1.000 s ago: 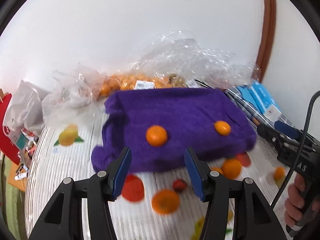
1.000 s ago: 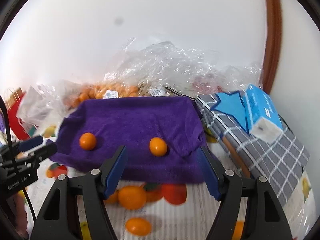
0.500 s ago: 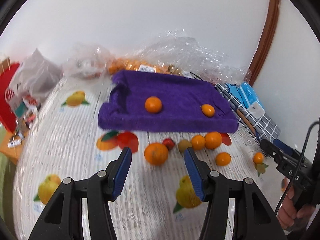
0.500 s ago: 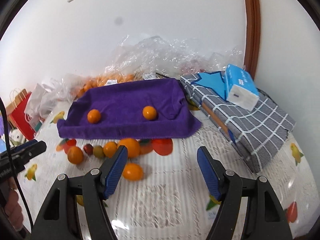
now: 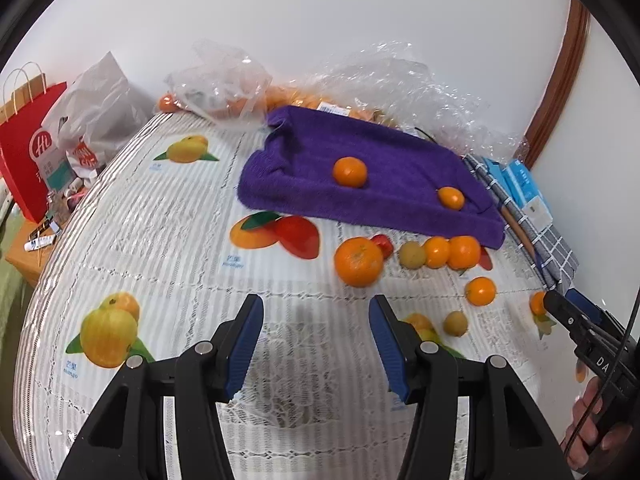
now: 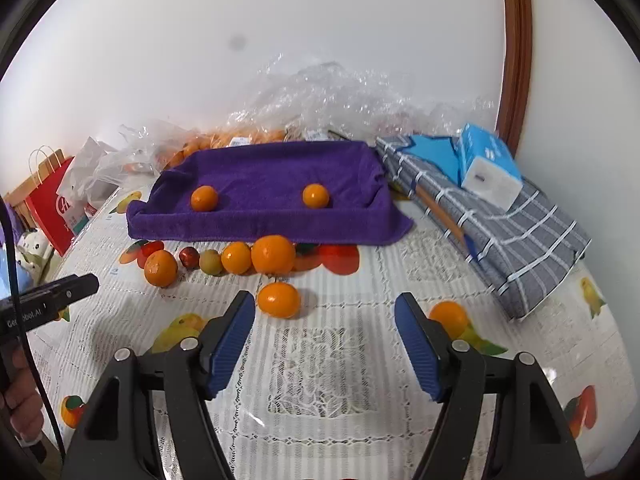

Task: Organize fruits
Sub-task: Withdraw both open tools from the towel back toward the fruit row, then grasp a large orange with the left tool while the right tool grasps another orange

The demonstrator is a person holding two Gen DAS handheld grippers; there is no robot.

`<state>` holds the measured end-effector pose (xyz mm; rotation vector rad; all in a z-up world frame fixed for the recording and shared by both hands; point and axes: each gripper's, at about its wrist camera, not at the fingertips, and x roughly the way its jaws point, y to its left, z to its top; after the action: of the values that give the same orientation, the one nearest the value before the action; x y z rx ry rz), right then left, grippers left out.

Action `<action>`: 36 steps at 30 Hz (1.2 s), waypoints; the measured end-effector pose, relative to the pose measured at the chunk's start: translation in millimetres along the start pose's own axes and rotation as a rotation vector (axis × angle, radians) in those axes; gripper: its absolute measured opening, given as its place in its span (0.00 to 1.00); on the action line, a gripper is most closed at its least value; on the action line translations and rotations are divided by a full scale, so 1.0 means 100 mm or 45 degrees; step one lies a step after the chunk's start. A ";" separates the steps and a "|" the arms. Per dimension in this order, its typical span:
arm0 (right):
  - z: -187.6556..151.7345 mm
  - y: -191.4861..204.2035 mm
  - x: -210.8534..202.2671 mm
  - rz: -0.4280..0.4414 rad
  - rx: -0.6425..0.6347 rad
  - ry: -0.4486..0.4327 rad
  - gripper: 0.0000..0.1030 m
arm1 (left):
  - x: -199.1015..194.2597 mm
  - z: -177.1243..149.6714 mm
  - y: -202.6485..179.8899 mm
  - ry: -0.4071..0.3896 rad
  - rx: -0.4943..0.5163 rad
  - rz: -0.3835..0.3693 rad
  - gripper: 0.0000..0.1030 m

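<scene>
A purple towel [image 5: 384,176] [image 6: 260,200] lies at the back of the table with two small oranges [image 5: 350,172] [image 6: 315,195] on it. Several oranges and smaller fruits sit in a row in front of it, among them a large orange [image 5: 359,262] [image 6: 273,254]. A lone orange [image 6: 278,299] lies just ahead of my right gripper [image 6: 325,312], which is open and empty above the tablecloth. Another orange [image 6: 448,317] lies by its right finger. My left gripper [image 5: 316,320] is open and empty, short of the large orange.
Clear plastic bags of oranges [image 6: 320,96] lie behind the towel. A grey checked bundle [image 6: 500,220] with a blue tissue pack [image 6: 488,164] is on the right. A red paper bag [image 5: 28,136] stands off the table's left edge. The tablecloth [image 5: 160,240] has printed fruit pictures.
Both grippers have pulled back and up from the purple towel. More of the table and the loose fruit row now shows. Both stay open.
</scene>
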<state>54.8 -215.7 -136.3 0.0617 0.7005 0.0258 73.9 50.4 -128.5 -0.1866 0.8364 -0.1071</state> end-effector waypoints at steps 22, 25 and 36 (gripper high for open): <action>-0.13 0.16 0.83 0.173 0.028 0.179 0.55 | 0.42 -0.15 0.15 0.043 0.090 0.069 0.55; -0.07 0.19 0.90 0.177 0.031 0.173 0.55 | 0.42 -0.13 0.18 0.040 0.077 0.026 0.55; -0.06 0.18 0.91 0.151 0.034 0.163 0.36 | 0.54 -0.06 -0.02 0.046 0.112 -0.086 0.55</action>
<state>120.5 -193.4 -197.9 0.1283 0.8247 0.1350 105.7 38.4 -171.3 -0.1305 0.8600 -0.2109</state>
